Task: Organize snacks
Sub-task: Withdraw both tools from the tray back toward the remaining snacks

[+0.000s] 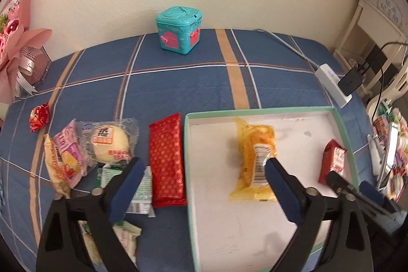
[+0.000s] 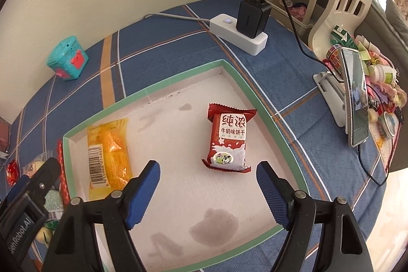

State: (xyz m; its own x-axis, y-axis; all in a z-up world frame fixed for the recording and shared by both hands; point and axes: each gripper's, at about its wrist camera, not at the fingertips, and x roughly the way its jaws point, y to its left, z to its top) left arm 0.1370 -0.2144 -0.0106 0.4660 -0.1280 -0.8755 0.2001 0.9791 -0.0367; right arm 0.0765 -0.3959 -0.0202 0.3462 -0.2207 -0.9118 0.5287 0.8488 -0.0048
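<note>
Both jaws stand wide and empty: the left gripper hangs over the yellow crinkly snack packet, the right gripper over the red milk-biscuit packet, each lying flat in the shallow green-rimmed white box. Loose snacks, among them a long red patterned wrapper, wait on the blue plaid counter beside it. Lift clear of the rim, then straddle that wrapper across its narrow width.

Bright even light, sharp, fisheye-warped edges
</note>
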